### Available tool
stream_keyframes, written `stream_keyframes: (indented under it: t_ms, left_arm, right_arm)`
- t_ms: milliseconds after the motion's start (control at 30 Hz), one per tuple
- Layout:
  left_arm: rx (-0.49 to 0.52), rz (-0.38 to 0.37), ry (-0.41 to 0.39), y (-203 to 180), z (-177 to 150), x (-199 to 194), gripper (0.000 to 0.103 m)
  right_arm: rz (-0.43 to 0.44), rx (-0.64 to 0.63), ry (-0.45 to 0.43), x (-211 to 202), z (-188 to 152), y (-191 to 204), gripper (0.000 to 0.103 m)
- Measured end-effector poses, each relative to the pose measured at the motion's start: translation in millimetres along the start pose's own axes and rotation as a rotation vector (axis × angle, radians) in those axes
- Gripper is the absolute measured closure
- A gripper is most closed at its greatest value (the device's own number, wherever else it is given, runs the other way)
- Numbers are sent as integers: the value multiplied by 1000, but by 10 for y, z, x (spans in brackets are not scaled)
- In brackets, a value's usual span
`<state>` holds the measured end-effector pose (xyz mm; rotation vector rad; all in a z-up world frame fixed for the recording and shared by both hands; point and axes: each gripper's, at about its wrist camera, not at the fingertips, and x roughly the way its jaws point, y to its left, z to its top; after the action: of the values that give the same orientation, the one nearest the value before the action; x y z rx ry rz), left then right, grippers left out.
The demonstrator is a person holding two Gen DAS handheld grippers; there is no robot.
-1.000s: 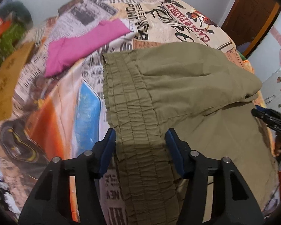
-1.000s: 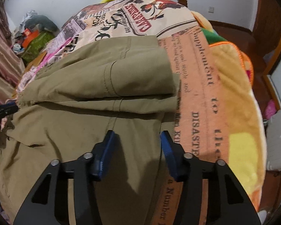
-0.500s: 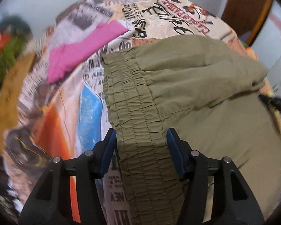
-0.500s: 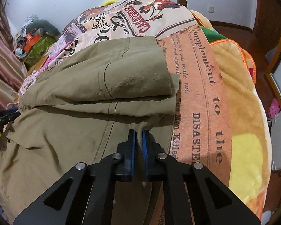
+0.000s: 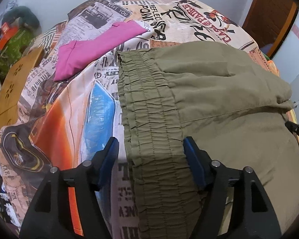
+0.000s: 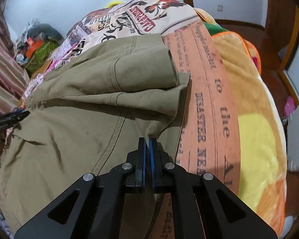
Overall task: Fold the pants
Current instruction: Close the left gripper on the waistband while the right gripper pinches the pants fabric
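Observation:
Olive-green pants (image 5: 219, 91) lie on the bed with one part folded over the rest; they fill the right wrist view too (image 6: 89, 103). Their ruched elastic waistband (image 5: 151, 119) runs toward my left gripper (image 5: 150, 151), which is open with the band between its blue pads. My right gripper (image 6: 148, 141) is shut on a pinch of the pants' fabric near their right edge. The right gripper's tip shows at the right edge of the left wrist view (image 5: 298, 130); the left gripper's tip shows at the left edge of the right wrist view (image 6: 12, 117).
The bed has a newspaper-print cover (image 5: 169, 10). A folded pink garment (image 5: 93, 45) lies beyond the waistband. A wooden board (image 5: 12, 87) and clutter (image 5: 10, 33) are at the left. An orange and yellow blanket (image 6: 255, 123) and wooden floor (image 6: 255, 33) are on the right.
My right gripper closed from open onto the pants fabric and now pulls up a small pinch. My left gripper stayed open over the waistband and shifted slightly.

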<state>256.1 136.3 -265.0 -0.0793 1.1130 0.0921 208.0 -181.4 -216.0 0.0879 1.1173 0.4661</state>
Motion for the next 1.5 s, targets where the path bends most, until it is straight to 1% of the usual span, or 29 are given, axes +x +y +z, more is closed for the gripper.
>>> stream_keyframes:
  t_ms: [67,167,200,233,333,400,467,533,600,700,800,833,900,967,1000,1033,1067,1100,1133,1267,1333,1367,1400,1500]
  left_arm:
    - [1,11,-1,-3,0,3,30]
    - [3,12,8,-8,13,-23,30]
    - [6,14,10,-11,22,-44,30]
    - [14,18,9,-22,37,-76,31]
    - [44,43,-27,-51,107,-231,31]
    - [56,68,-63,-47,171,-324,31]
    - [58,78,-98,-8,278,-407,31]
    - [39,81,-108,64,395,-414,31]
    - [22,76,-105,126,464,-381,31]
    - [-12,46,-63,206,552,-210,30]
    - [-49,-13,19,253,577,33,30]
    - [-63,-18,39,256,571,99,30]
    - [-88,-35,57,260,555,184,30]
    - [-114,-76,70,263,541,251,30]
    - [-124,-122,84,262,533,292,30]
    - [-130,-145,96,250,515,325,30]
    - [-128,-141,95,233,501,348,30]
    - [-118,-131,90,206,487,358,30]
    - [-96,-110,79,160,470,356,30]
    - [-62,-56,44,86,421,334,31]
    - [-60,-51,38,93,417,322,34]
    - [-62,-50,36,95,414,317,34]
    - [-65,-50,35,107,416,318,34]
    - [-70,-44,29,120,415,326,34]
  right_arm:
    - [5,12,5,9,-14,-12,100]
    - [3,13,19,-5,-6,15,99]
    - [1,12,21,-23,0,19,96]
    - [-2,10,23,-55,11,26,96]
    - [-24,12,-2,-190,67,23,94]
    - [-17,21,-41,-297,156,12,92]
    - [-17,22,-75,-366,245,-6,84]
    - [-26,19,-119,-414,371,-10,66]
    - [-46,7,-157,-411,489,8,61]
    - [-57,-6,-163,-331,599,19,59]
    - [-58,-12,-120,-96,691,10,58]
    - [-51,-10,-103,-37,689,1,58]
    - [-31,-4,-73,70,681,-22,58]
    - [0,6,-47,171,675,-46,58]
    - [15,9,-33,197,663,-53,59]
    - [36,14,-16,240,659,-57,63]
    - [36,13,-10,268,654,-54,68]
    - [31,4,-8,275,651,-48,79]
    - [26,-6,-12,280,657,-42,84]
    - [13,-35,-70,197,734,-14,91]
    - [0,-72,-94,158,814,21,93]
    - [-6,-84,-104,141,852,40,94]
    - [-14,-100,-132,98,914,71,94]
    - [-35,-120,-165,82,1087,98,96]
